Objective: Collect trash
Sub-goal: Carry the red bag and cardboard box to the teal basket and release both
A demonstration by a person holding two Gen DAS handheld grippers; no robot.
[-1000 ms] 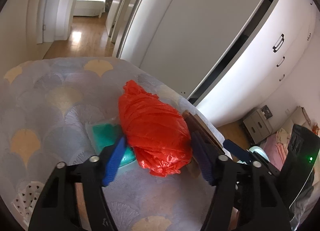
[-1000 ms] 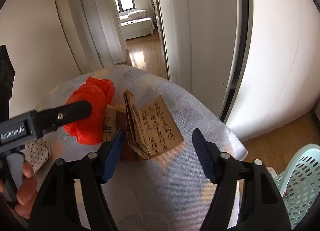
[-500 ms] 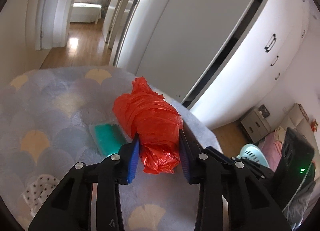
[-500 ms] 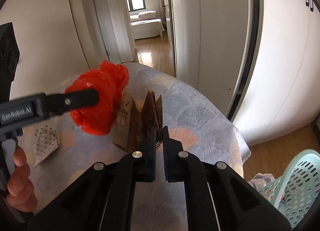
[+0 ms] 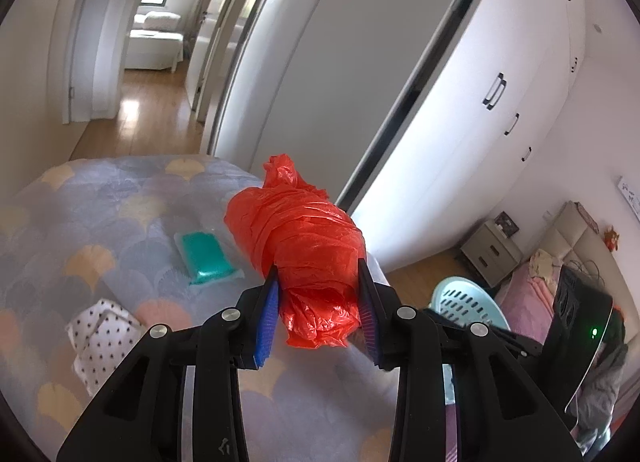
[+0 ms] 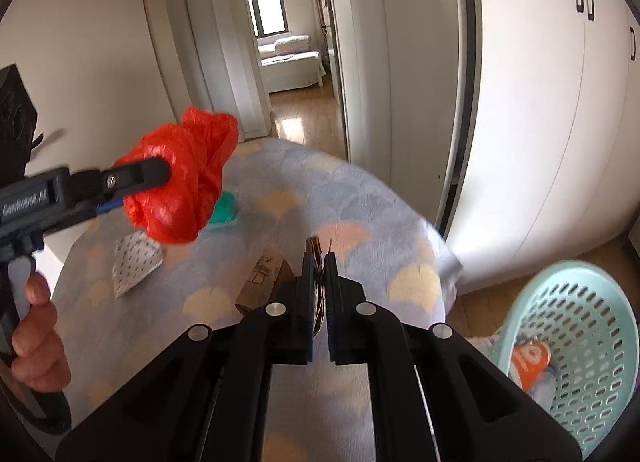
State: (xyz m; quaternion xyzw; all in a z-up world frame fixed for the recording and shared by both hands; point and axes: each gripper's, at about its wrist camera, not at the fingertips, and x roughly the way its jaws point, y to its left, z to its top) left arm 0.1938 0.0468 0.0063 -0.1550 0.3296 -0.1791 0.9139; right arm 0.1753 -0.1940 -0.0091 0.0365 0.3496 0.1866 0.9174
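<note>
Clamped at its lower end in the left gripper (image 5: 318, 316) at six o'clock above the bedspread (image 5: 120, 222), the crumpled red plastic bag (image 5: 304, 238) is judged light, soft and slippery, while folded brown cardboard (image 6: 318, 250) is pinched by the right gripper (image 6: 319, 266).

Matte black plastic left gripper (image 5: 319, 312) with blue ribbed fingers (image 5: 267, 316), round silver screws, white lettering on its side, matching black right gripper (image 6: 319, 290), a bare hand (image 6: 36, 336) on the handle

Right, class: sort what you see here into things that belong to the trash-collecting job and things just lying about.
Job:
- red plastic bag, held in left gripper
- brown paper booklet, held in right gripper
- mint basket

Lying about:
- green packet
- dotted cloth
- bedspread
</note>
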